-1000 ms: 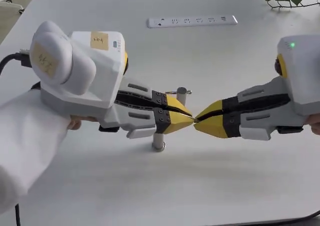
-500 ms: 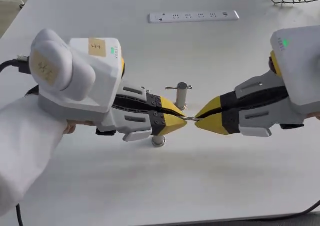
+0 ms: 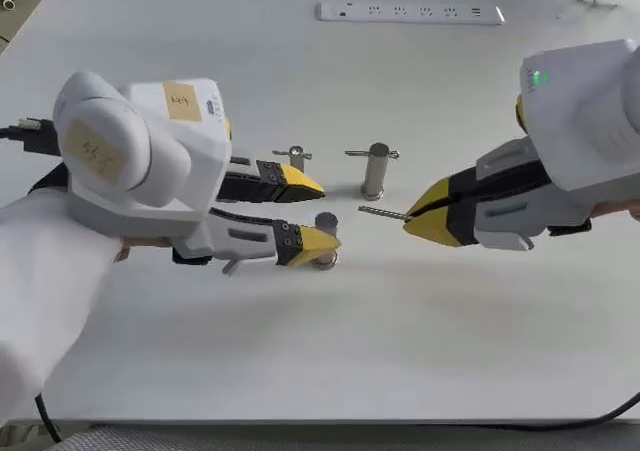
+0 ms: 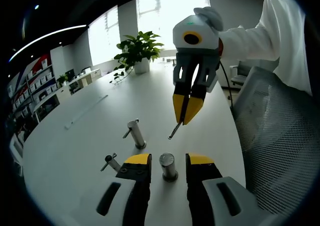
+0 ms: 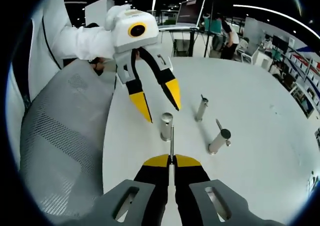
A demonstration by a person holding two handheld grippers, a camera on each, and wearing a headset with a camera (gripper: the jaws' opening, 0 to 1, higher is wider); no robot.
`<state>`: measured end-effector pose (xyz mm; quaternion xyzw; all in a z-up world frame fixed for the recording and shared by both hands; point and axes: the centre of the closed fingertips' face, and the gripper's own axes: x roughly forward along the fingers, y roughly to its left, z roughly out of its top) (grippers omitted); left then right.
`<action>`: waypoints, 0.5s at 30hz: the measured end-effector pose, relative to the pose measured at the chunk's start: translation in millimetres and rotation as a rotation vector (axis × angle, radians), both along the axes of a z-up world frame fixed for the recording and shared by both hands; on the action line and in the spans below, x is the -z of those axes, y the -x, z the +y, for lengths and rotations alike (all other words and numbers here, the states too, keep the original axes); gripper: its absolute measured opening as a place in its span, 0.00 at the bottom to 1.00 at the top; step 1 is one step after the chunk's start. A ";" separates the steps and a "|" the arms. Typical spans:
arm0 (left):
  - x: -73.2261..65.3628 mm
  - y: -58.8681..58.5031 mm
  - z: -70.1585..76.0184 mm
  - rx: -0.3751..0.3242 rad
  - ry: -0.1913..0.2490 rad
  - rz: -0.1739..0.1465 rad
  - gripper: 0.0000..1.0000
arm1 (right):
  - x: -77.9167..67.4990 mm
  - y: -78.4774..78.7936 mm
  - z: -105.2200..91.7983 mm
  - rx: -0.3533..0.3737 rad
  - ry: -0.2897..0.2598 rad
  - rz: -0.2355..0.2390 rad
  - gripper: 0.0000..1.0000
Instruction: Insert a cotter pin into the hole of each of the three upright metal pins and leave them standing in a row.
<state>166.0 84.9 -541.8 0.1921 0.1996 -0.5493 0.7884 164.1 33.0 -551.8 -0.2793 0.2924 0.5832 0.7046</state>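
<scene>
White workbench [image 3: 300, 361] carries three upright metal pins [image 3: 377, 171]: two far ones already crossed by cotter pins, and the bare near pin [image 3: 326, 233] standing between your left gripper's [image 3: 327, 214] spread jaws. Your right gripper [image 3: 410, 217] is pinched on the third cotter pin [image 3: 380, 211], just beside that pin. It looks like thin, light wire, stiff but likely to swivel, so hold it by the tail and clamp the smooth pin low on its shaft.

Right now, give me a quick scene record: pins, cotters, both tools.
cottered: back-left pin, back-right pin
bare: near pin, upright, hole unfilled
left tool: open, one jaw either side of near pin, not gripping
right tool: shut on cotter, tip aimed toward near pin
background: power strip at far side
</scene>
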 end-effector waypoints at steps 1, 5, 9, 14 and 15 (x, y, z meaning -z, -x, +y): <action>4.3 -0.8 0.7 -0.003 -0.014 0.002 0.25 | 3.1 1.5 1.9 -0.014 0.010 0.004 0.00; 10.8 -4.9 2.3 -0.036 0.000 0.027 0.21 | 9.2 1.4 9.0 -0.046 0.030 0.006 0.00; 12.3 -6.0 1.9 -0.046 0.021 0.040 0.17 | 11.7 0.8 12.6 -0.067 0.051 0.001 0.00; 13.7 -5.8 0.3 -0.046 0.028 0.044 0.13 | 12.7 3.0 13.0 -0.076 0.056 0.009 0.00; 14.2 -5.7 0.1 -0.048 0.029 0.046 0.13 | 12.4 3.2 13.4 -0.077 0.056 0.010 0.00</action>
